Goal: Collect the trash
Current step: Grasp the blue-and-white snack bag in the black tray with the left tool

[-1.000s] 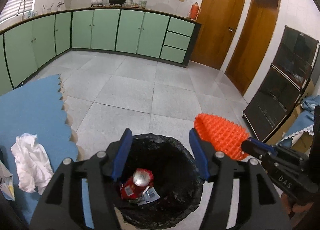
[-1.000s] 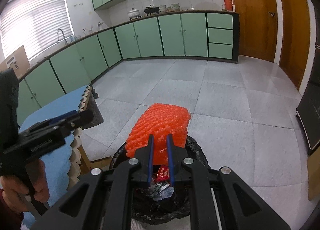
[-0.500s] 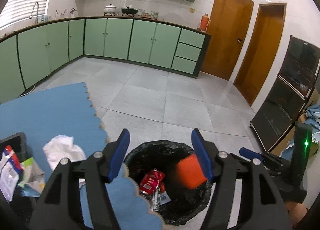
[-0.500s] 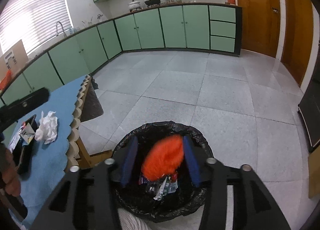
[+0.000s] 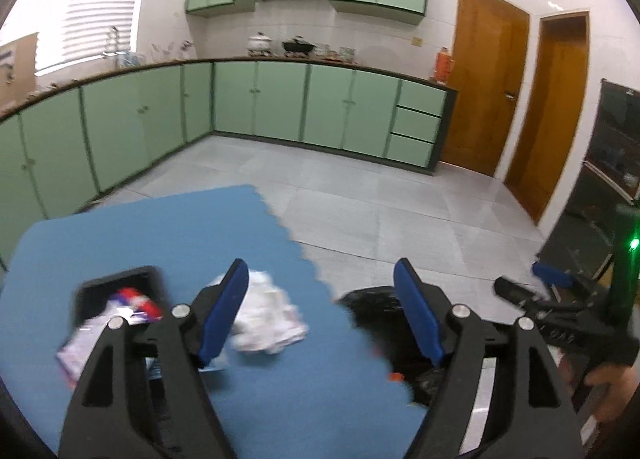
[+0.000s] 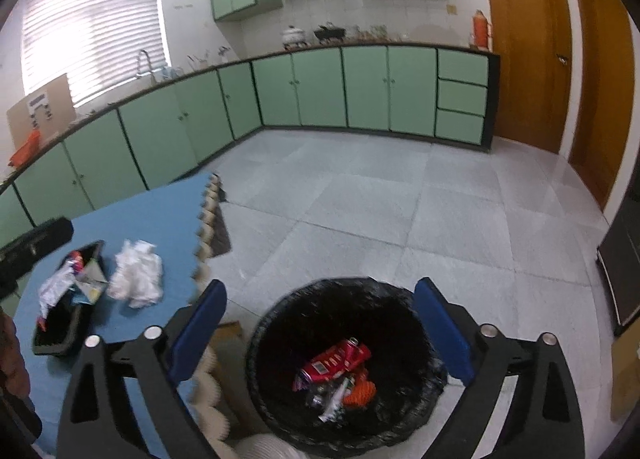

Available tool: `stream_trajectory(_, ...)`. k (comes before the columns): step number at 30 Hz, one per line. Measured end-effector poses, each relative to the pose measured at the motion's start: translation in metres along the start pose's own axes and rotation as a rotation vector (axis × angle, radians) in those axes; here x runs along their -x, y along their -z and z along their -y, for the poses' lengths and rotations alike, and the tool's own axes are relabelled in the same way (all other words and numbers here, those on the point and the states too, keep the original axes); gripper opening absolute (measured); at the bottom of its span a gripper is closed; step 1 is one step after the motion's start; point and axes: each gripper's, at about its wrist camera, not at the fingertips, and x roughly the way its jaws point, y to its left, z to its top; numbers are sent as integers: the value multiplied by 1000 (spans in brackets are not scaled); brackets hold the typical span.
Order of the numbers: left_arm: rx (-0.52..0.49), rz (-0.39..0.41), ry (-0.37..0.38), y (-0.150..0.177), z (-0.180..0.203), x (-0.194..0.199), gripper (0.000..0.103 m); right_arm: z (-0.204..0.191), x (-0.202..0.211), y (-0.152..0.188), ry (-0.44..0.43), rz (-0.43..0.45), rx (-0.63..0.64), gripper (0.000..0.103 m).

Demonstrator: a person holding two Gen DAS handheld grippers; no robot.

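A soft blue foam mat (image 5: 168, 243) with a scalloped, puzzle-cut edge covers the table, and a crumpled white tissue (image 5: 268, 319) lies on it, puffy and creased. Just beside the tissue sits a shallow black plastic tray (image 6: 60, 323) holding shiny crinkled wrappers (image 6: 60, 283) in red, white and silver. On the pale stone-tile floor next to the table stands a round bin (image 6: 344, 363) lined with a wrinkled glossy black bag; inside lie a dented red can (image 6: 336, 361), an orange mesh sleeve (image 6: 360, 389) and scraps of foil.

The left gripper (image 5: 320, 311) hangs over the mat edge, its 2 blue-padded jaws opening with nothing between them; the tissue shows just behind its left pad. The right gripper (image 6: 320, 331) hovers above the bin, jaws opening wide and empty, the bin's contents visible through the gap.

Only the right wrist view looks down into the bin and shows its contents clearly. The left wrist view catches just the bin's dark rim and a speck of orange, but shows the right gripper's black body and the hand (image 5: 608, 391) holding it.
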Motion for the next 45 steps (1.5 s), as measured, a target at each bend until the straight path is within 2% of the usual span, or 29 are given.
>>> stream_trajectory(7, 50, 9, -196, 13, -76, 41, 78, -55, 1, -3, -100, 20, 34, 96)
stream_trajectory(12, 122, -41, -257, 28, -125, 55, 83, -94, -4, 2, -160, 7, 68, 96)
stream_trajectory(17, 192, -104, -238, 42, -157, 54, 85, -123, -9, 10, -191, -14, 108, 96)
stream_trajectory(22, 252, -151, -211, 59, -172, 42, 86, -143, -9, 13, -197, -22, 148, 96)
stream_trajectory(32, 270, -192, -184, 67, -186, 19, 85, -157, -9, 9, -200, -22, 188, 96)
stream_trajectory(34, 284, -190, -181, 67, -189, 15, 81, -159, -9, 9, -200, -20, 196, 96)
stream_trajectory(37, 303, -173, -177, 67, -190, 16, 66, -163, -7, 9, -199, -18, 210, 96)
stream_trajectory(38, 300, -164, -181, 66, -190, 17, 59, -164, -8, 9, -198, -18, 214, 96)
stream_trajectory(39, 294, -157, -188, 66, -189, 18, 46, -165, -8, 9, -195, -18, 218, 96)
stream_trajectory(41, 280, -140, -205, 63, -187, 21, 33, -166, -9, 10, -195, -19, 223, 96)
stream_trajectory(42, 281, -127, -206, 62, -186, 24, 18, -167, -9, 10, -196, -20, 225, 96)
stream_trajectory(45, 283, -100, -203, 61, -186, 29, 0, -170, -11, 11, -198, -26, 227, 96)
